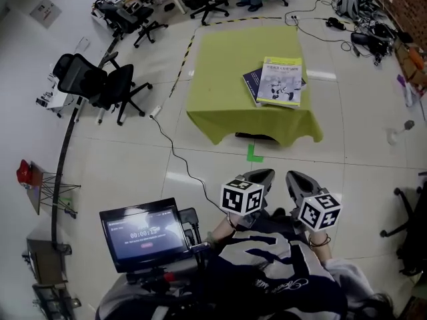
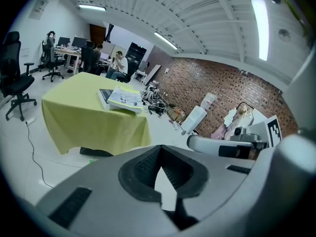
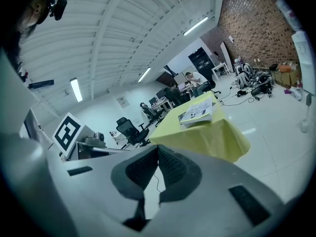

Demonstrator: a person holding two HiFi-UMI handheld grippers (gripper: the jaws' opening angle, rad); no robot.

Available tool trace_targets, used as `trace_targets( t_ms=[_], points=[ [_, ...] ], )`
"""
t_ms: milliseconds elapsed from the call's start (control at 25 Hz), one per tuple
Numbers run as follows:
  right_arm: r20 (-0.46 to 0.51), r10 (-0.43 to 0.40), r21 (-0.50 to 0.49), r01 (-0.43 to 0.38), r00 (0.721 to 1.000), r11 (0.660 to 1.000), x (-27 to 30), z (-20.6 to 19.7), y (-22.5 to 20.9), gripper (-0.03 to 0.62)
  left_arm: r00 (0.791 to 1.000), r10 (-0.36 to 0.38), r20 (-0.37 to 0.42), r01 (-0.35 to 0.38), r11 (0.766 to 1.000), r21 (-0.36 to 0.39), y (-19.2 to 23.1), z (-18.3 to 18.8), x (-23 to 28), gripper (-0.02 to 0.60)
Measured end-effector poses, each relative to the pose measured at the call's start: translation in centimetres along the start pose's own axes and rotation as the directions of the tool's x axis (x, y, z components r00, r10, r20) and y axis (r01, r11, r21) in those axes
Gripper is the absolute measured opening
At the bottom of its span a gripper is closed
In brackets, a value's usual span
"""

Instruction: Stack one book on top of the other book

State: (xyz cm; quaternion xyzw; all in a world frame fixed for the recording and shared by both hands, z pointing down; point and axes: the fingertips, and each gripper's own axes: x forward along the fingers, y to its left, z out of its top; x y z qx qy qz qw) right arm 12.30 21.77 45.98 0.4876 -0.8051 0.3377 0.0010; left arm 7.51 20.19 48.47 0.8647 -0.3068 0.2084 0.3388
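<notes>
A light-covered book (image 1: 281,81) lies on top of a dark blue book (image 1: 252,80) on the table with the yellow-green cloth (image 1: 220,79). The pair also shows in the left gripper view, light book (image 2: 125,99) over dark book (image 2: 104,96), and the light book (image 3: 197,111) shows in the right gripper view. My left gripper (image 1: 262,176) and right gripper (image 1: 298,179) are held close to my body, well short of the table. Both are shut with nothing between the jaws (image 2: 159,154) (image 3: 158,152).
Office chairs (image 1: 100,82) stand at the left of the table. A cable (image 1: 175,153) runs across the floor toward a screen on a stand (image 1: 143,232) at my left. Bags and cables (image 1: 363,19) lie at the far right. People sit at desks in the distance (image 2: 117,65).
</notes>
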Motion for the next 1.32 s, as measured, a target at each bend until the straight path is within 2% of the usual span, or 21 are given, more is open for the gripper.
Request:
trace_targets(
  t_ms=[360, 560, 760, 1000, 1320],
  points=[
    [0.012, -0.018, 0.010, 0.018, 1.000, 1.000, 0.0, 0.2, -0.2, -0.005, 0.999, -0.028, 0.031, 0.029, 1.000, -0.013, 0.5, 0.4, -0.2, 0.005],
    [0.006, -0.012, 0.014, 0.012, 1.000, 1.000, 1.2, 0.3, 1.2, -0.005, 0.999, -0.029, 0.029, 0.029, 0.999, -0.016, 1.8, 0.7, -1.6, 0.003],
    [-0.008, 0.002, 0.009, -0.001, 1.000, 1.000, 1.5, -1.0, 0.7, -0.005, 0.998, -0.060, 0.027, 0.059, 0.998, 0.016, 1.5, -0.5, -0.7, 0.004],
    [-0.020, -0.003, 0.005, 0.003, 1.000, 1.000, 2.9, -0.3, 2.4, -0.005, 0.995, -0.086, 0.042, 0.087, 0.996, -0.021, 2.7, 1.0, -2.3, 0.003],
    [-0.023, 0.005, 0.002, -0.005, 1.000, 1.000, 2.4, -3.0, 0.9, -0.005, 0.996, -0.085, 0.038, 0.086, 0.996, -0.024, 2.9, -1.6, -0.8, 0.004]
  ],
)
